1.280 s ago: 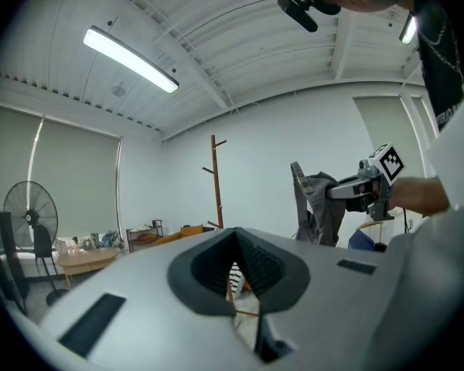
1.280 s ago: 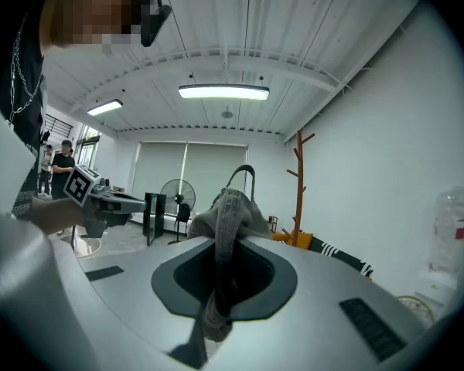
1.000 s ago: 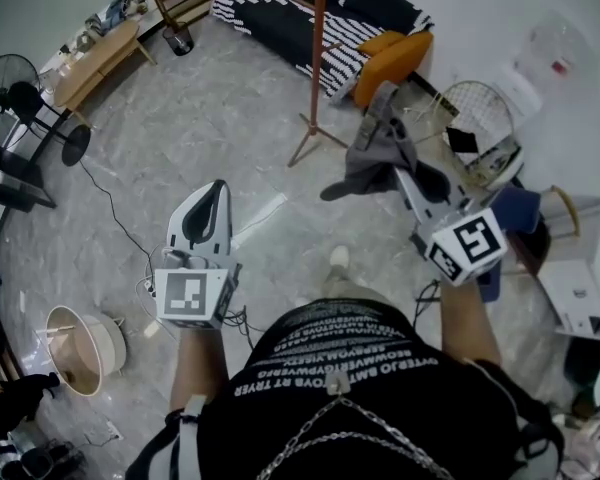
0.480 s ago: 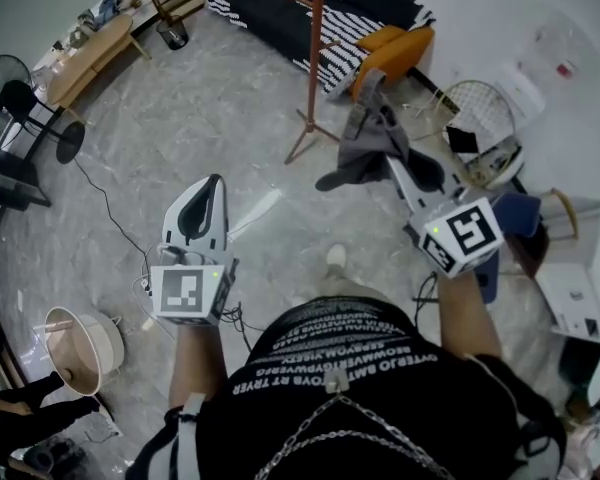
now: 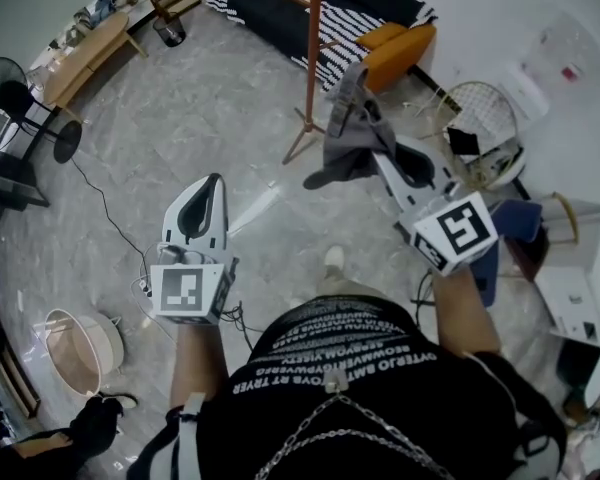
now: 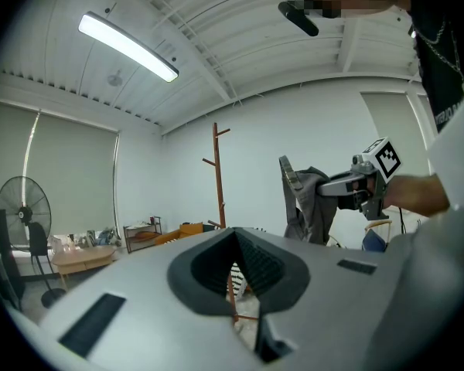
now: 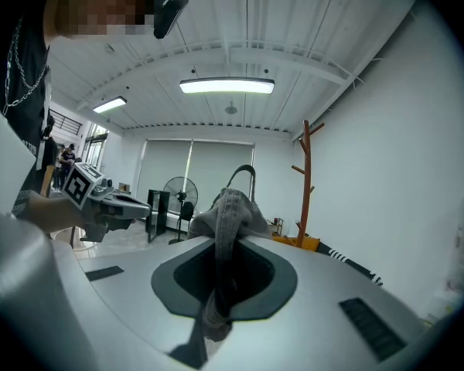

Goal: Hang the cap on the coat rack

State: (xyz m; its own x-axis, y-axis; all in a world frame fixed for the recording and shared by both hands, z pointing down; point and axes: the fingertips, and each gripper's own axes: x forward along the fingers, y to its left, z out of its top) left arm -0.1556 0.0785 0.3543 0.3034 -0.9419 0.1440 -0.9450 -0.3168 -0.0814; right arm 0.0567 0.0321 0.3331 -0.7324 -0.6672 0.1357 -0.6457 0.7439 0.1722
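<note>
**Cap in right gripper, not yet on the coat rack**

Right gripper [image 5: 378,158]: jaws closed on the grey cap [image 5: 352,133]. A fold of the fabric is pinched between the pads. The rest of the cap bunches up above the tips, with its strap arching over the top.

Cap position: in the air, clear of the floor [image 5: 210,118], on the right side of the coat rack [image 5: 313,58]. In the head view it sits just beside the pole. The left gripper view shows a clear gap between cap and rack, so they are not touching.

Coat rack: brown wooden pole, upright, with its legs on the grey marbled floor in front of the black-and-white striped sofa [image 5: 300,18].

Left gripper [image 5: 216,182]: jaw tips together, with nothing held between them. It is held out in front of the person on the left, well apart from the cap, with the tips pointing toward the rack.
</note>
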